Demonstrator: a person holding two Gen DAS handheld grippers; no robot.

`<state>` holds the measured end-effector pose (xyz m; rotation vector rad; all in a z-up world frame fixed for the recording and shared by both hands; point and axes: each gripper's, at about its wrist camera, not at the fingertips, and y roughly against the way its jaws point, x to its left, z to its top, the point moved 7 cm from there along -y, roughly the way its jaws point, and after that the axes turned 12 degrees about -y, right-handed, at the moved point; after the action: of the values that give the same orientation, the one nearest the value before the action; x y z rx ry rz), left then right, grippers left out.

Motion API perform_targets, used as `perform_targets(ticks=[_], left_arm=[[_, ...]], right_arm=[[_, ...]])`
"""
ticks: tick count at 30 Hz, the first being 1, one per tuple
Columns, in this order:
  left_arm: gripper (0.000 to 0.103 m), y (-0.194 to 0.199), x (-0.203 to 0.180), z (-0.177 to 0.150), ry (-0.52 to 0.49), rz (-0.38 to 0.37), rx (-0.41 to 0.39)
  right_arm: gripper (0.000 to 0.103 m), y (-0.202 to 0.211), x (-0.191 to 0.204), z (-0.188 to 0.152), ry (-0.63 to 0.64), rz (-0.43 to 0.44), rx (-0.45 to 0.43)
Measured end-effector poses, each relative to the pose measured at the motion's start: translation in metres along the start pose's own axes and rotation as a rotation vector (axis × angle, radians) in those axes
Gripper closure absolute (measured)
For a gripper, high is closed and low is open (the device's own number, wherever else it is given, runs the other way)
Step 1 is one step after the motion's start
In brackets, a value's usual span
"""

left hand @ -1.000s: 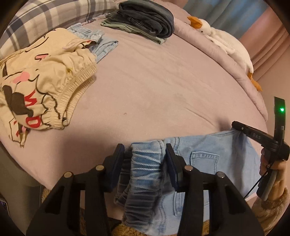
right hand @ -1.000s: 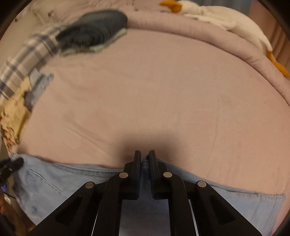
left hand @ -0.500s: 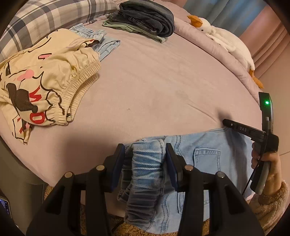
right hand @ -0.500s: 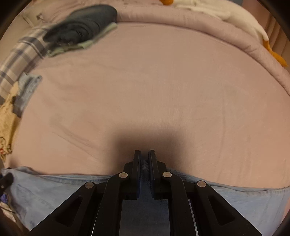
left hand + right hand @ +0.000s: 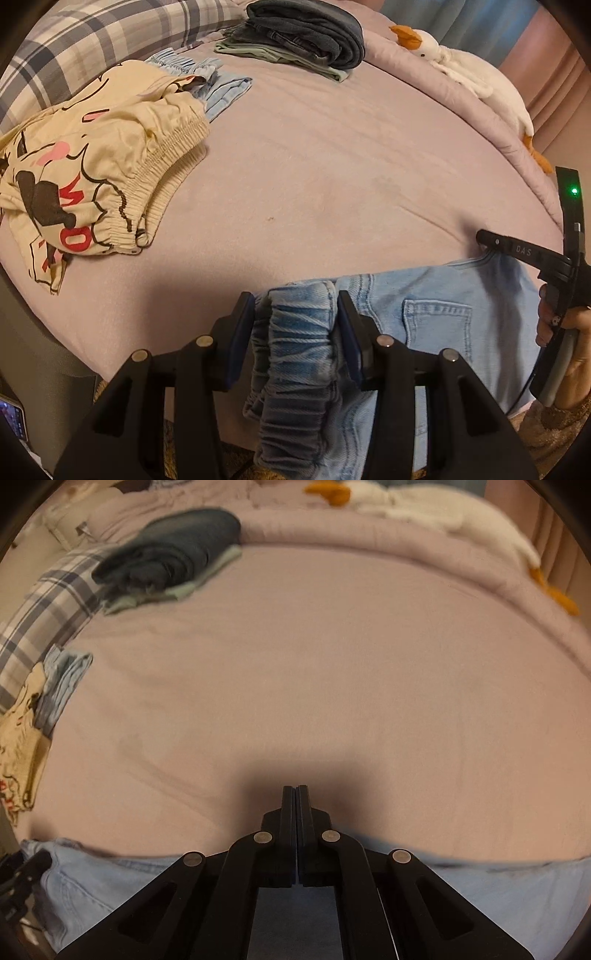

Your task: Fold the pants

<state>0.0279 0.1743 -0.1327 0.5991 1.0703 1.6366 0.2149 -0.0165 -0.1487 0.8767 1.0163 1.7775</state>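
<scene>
Light blue jeans (image 5: pixel 436 317) hang over the near edge of the pink bed (image 5: pixel 332 177). My left gripper (image 5: pixel 295 306) is shut on the bunched elastic waistband (image 5: pixel 295 332) of the jeans. My right gripper (image 5: pixel 295 794) is fully closed with its tips over the bed sheet, and the jeans (image 5: pixel 110 878) spread below and to both sides of it. In the left wrist view the right gripper (image 5: pixel 491 242) touches the jeans' top edge. Whether fabric sits between its jaws is hidden.
A cream printed garment (image 5: pixel 92 177) lies at the left with pale blue shorts (image 5: pixel 221 92) behind it. Folded dark clothes (image 5: pixel 306 33) sit at the back. A white goose plush (image 5: pixel 472 81) lies on the rolled blanket at the right. A plaid pillow (image 5: pixel 92 48) is back left.
Both grippers have moved forward over the bed, drawing the jeans up onto the near edge. The right gripper's jaws have closed from a thin gap to fully together.
</scene>
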Motion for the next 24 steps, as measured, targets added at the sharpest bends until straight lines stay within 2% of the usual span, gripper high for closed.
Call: perform_targets(ticks=[7,11,12,13,14,16,19,24], left_arm=[[0.055,-0.004,0.004,-0.001,0.025,-0.008,0.005],[0.056,0.002,0.001,-0.003,0.018,0.007,-0.016],[0.056,0.003,0.000,-0.004,0.014,0.012,-0.020],[0.056,0.005,-0.001,-0.005,0.005,0.020,-0.025],[0.056,0.008,-0.003,-0.007,-0.005,0.030,-0.031],[0.056,0.009,-0.004,-0.009,-0.013,0.040,-0.038],[0.056,0.007,-0.002,-0.010,0.006,0.027,-0.037],[0.056,0.006,-0.003,-0.008,0.006,0.032,-0.040]], right_arm=[[0.101,0.018,0.000,-0.003,0.078,-0.002,0.022],[0.088,0.019,-0.007,-0.001,0.093,0.012,0.059],[0.073,0.019,-0.009,-0.001,0.094,0.007,0.065],[0.052,0.017,-0.013,-0.001,0.096,-0.012,0.075],[0.045,0.017,-0.016,-0.002,0.092,-0.022,0.080],[0.043,0.017,-0.021,-0.003,0.078,-0.015,0.091],[0.042,0.006,-0.019,-0.014,0.083,0.061,0.194],[0.041,-0.002,-0.015,-0.018,0.099,0.066,0.137]])
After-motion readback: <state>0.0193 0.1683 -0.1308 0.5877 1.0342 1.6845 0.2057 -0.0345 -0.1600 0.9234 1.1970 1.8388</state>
